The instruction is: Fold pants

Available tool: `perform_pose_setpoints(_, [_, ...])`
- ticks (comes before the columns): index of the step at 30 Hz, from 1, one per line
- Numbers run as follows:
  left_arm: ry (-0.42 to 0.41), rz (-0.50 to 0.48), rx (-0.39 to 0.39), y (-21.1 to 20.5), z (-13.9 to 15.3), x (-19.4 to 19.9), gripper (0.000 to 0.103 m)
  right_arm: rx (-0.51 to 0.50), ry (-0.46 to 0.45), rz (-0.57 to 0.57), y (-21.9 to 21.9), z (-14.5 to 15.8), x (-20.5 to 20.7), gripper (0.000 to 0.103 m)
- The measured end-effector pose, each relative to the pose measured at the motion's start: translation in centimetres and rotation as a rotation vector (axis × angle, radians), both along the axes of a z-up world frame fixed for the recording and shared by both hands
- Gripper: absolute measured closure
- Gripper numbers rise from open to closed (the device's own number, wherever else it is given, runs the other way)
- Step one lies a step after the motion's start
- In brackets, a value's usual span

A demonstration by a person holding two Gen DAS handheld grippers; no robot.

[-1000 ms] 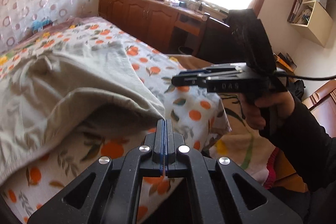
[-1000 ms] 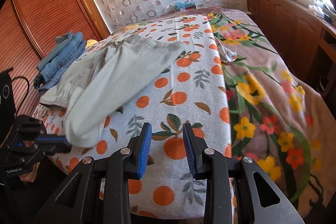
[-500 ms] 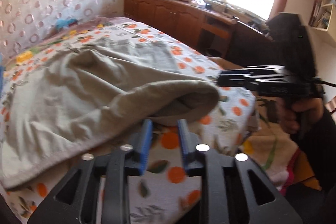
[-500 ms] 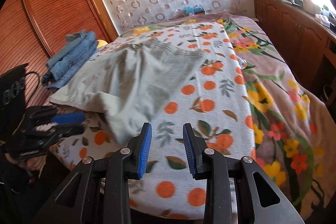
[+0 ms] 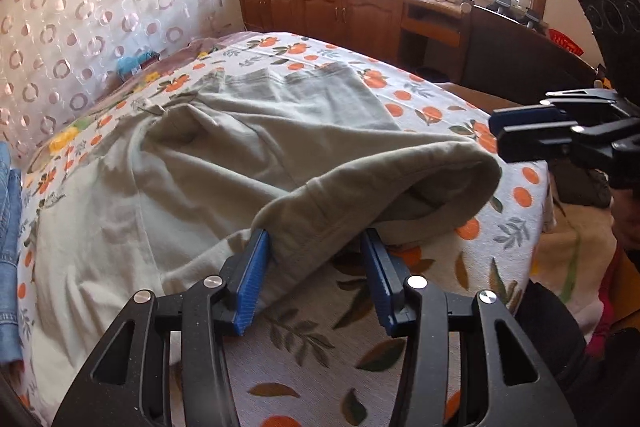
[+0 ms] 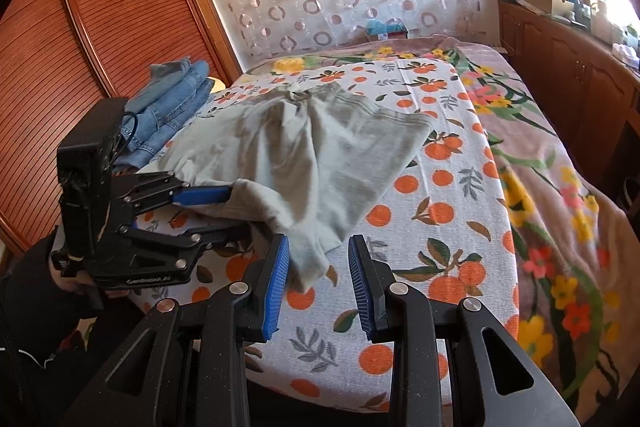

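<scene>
The left gripper point(image 5: 316, 263), jaws closing slightly, is straddling the gray pants' point(image 5: 248, 147) near hem unclamped; the right gripper point(image 6: 318, 277) is gaping over bare bedspread point(image 6: 448, 239) beside it.

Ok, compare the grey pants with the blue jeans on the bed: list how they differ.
The grey pants lie spread across the orange-print sheet, loosely doubled over; the blue jeans sit in a compact folded stack.
The grey pants are plain, light and soft-looking; the blue jeans are denim with visible seams.
The grey pants' hem lies between the open left tongs; nothing touches the blue jeans.
Both rest on the bed.
</scene>
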State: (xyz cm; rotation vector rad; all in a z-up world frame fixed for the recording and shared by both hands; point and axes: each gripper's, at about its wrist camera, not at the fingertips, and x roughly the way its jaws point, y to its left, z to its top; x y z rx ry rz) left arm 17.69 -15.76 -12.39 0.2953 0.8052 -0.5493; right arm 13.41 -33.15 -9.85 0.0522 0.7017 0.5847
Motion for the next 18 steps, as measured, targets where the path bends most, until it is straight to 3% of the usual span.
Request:
perform_pose_setpoints(3, [-0.002,0.011,-0.035,0.9,1.0,0.2,0.088,-0.006,-0.002,0.005,0.3,0.0,-0.1,0.071])
perform_pose_setpoints(5, [-0.018,0.021,-0.059,1.5,2.0,0.0,0.094,-0.010,-0.005,0.009,0.6,0.2,0.0,0.071])
perform_pose_setpoints(14, [-0.091,-0.035,-0.247,3.6,8.8,-1.8,0.095,0.001,-0.033,0.032,1.8,1.1,-0.1,0.071])
perform_pose_setpoints(18, [-0.081,-0.016,-0.190,3.1,8.2,-0.7,0.095,0.004,-0.041,0.036,2.4,0.9,0.3,0.071])
